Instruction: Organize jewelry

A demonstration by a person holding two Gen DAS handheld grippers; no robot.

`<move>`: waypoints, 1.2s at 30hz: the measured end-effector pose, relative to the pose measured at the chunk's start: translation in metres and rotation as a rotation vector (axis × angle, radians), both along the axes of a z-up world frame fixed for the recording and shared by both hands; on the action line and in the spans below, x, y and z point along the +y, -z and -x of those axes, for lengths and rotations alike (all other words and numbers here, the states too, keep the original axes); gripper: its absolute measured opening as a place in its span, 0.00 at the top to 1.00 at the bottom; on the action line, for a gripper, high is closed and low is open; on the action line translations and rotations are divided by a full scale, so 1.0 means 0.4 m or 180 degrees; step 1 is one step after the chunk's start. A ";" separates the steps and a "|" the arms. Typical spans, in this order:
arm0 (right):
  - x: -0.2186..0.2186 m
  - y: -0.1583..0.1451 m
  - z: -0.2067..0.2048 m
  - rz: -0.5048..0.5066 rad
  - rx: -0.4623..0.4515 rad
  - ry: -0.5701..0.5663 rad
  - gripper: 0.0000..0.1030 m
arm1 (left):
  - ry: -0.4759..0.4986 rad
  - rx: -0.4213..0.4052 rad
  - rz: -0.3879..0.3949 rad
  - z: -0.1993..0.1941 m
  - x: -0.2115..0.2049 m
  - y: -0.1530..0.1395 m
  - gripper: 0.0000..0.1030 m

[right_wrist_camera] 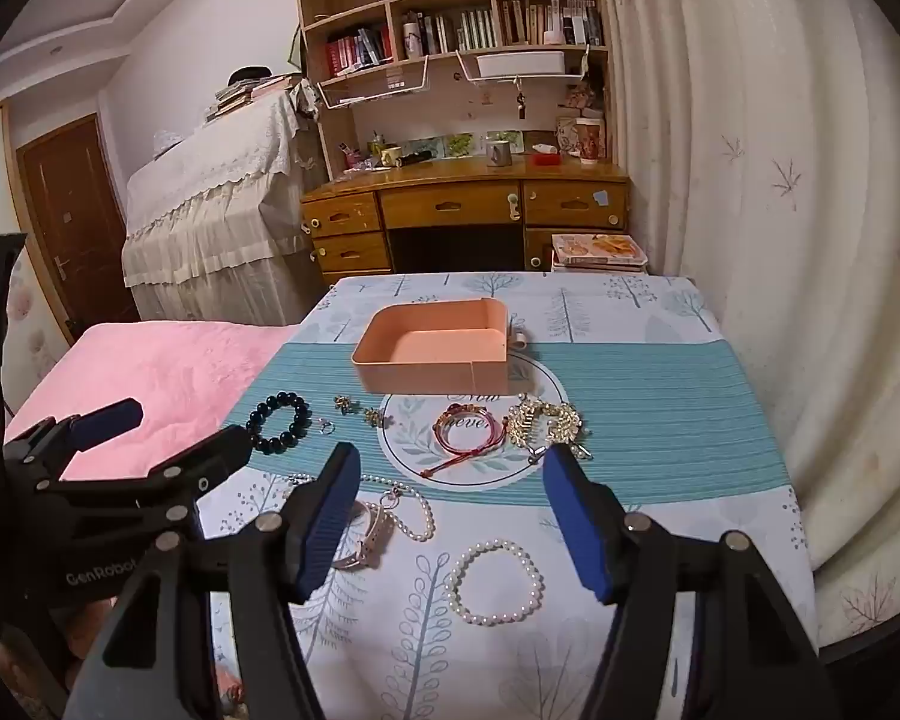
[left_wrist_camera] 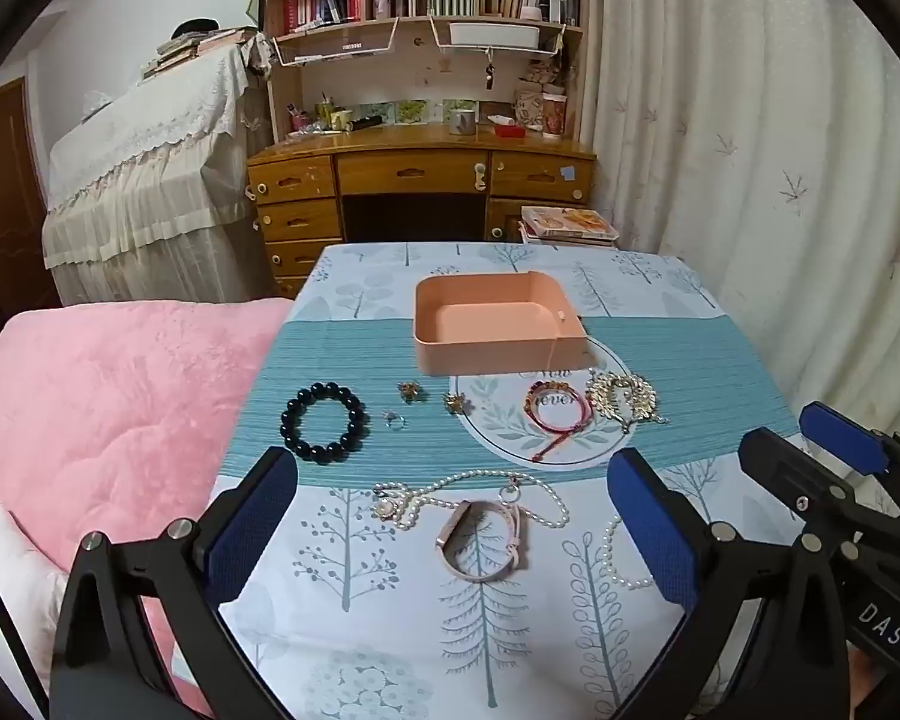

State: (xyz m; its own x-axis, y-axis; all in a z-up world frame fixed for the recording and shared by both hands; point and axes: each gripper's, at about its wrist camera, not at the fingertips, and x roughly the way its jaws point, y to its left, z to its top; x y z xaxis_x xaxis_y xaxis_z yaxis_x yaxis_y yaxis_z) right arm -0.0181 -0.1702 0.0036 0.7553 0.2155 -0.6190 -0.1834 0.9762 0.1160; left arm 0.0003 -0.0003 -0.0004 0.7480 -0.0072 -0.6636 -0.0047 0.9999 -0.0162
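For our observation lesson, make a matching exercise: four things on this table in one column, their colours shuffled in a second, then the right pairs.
Things:
1. bead bracelet
2. tray
3. cord bracelet
4. pearl bracelet

Colours:
A. red
B. white
C. black
D. peach

Pairs: 1-C, 2-D, 3-A, 4-B

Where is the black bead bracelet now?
In both views the black bead bracelet lies far left on the teal band, left of the small ring.
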 end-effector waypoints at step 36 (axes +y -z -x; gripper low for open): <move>-0.020 0.002 -0.001 -0.0163 0.0108 -0.0005 0.38 | 0.0014 0.0155 0.0063 -0.006 -0.013 0.029 0.01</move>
State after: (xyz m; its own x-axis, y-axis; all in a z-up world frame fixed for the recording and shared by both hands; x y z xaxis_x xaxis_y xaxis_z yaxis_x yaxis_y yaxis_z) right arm -0.0178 -0.1781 0.0029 0.7337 0.2488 -0.6324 -0.1801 0.9685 0.1720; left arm 0.0028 -0.0056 -0.0119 0.7148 -0.0240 -0.6989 -0.0016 0.9994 -0.0359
